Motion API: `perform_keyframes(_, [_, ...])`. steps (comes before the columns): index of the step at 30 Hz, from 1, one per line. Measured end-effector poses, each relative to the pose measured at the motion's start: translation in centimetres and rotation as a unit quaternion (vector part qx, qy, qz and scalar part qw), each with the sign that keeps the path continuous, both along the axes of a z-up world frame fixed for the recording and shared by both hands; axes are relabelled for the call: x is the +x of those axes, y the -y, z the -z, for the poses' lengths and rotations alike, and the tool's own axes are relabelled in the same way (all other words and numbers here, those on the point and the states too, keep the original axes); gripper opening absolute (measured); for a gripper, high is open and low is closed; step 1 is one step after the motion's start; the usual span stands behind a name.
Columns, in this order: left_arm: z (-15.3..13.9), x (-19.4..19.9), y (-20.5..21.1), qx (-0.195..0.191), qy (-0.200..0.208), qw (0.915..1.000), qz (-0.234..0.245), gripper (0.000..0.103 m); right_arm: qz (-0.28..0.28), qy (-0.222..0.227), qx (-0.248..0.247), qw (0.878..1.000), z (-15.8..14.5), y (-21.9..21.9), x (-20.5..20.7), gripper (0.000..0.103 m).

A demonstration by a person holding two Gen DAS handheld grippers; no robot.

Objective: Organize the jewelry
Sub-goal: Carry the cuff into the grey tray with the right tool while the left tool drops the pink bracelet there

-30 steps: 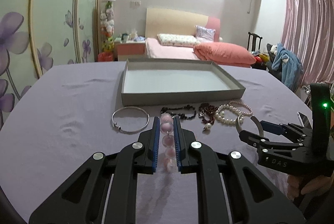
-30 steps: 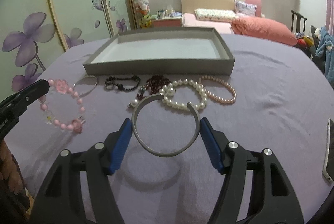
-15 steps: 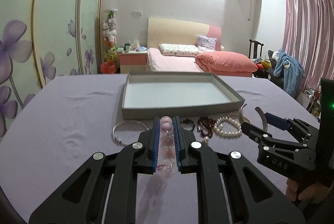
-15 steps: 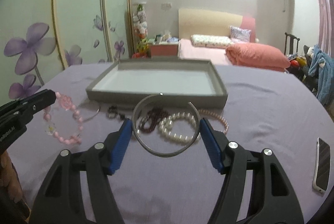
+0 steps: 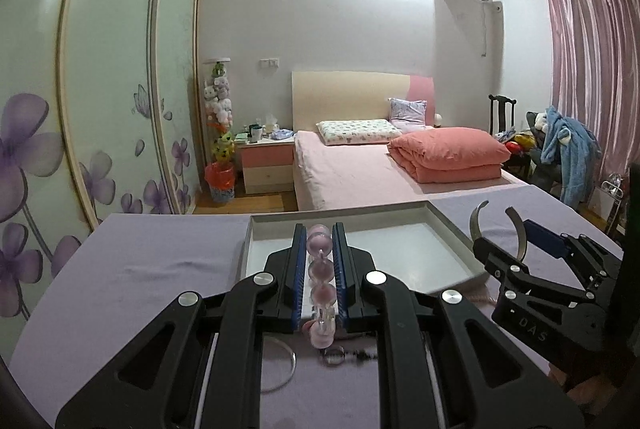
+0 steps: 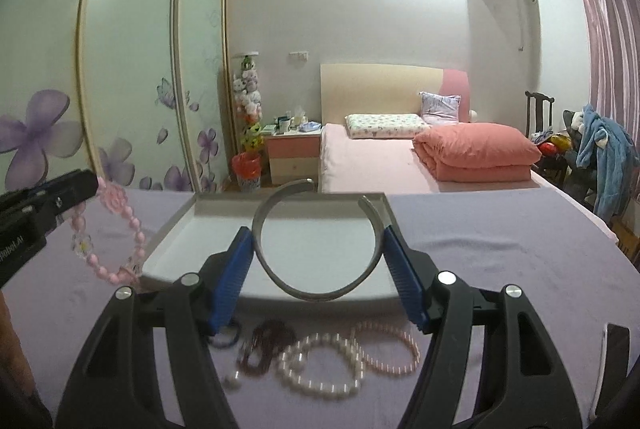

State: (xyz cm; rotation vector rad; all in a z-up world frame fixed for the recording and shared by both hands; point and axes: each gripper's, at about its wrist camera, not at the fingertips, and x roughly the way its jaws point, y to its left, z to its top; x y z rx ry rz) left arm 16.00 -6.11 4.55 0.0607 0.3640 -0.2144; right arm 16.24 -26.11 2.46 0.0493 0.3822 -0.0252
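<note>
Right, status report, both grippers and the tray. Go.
Left gripper shut on pink bead bracelet. Right gripper clamps silver cuff bangle. Both lifted near grey tray. Nothing blocking.

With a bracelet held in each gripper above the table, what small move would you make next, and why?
Probably carry both forward and lower them over the grey tray. The left gripper is shut on the pink bead bracelet and the right gripper clamps the open metal bangle; both hang near the tray's front edge, and its floor looks bare, so either could be set down there.

pink bed [image 5: 352, 169], floral wardrobe [image 5: 100, 101], curtain [image 5: 592, 69]
</note>
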Motion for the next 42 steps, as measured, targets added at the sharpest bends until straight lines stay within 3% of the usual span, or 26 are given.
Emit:
perform_keyframes(14, [1.0, 5.8, 1.2, -0.003, -0.026, 0.9996, -0.011, 0.014, 0.012, -0.04, 0.013, 0.999, 0.9, 1.3, 8.5, 0.065])
perform_keyframes(25, [3.1, 9.1, 0.8, -0.016, -0.077, 0.9969, -0.002, 0.014, -0.019, -0.157, 0.011, 0.987, 5.5, -0.2, 13.4, 0.065])
perform_keyframes(35, [4.5, 10.8, 0.4, -0.025, -0.119, 0.9925, -0.002, 0.014, -0.018, -0.215, 0.011, 0.976, 7.8, -0.9, 14.9, 0.067])
perform_keyframes(37, [4.5, 10.8, 0.0, -0.029, -0.122, 0.9921, -0.008, 0.014, -0.016, -0.209, 0.014, 0.978, 7.8, -0.7, 14.5, 0.073])
perform_keyframes(42, [4.1, 11.0, -1.5, -0.038, -0.122, 0.9915, -0.021, 0.014, -0.012, -0.191, 0.021, 0.981, 6.8, 0.4, 13.3, 0.073])
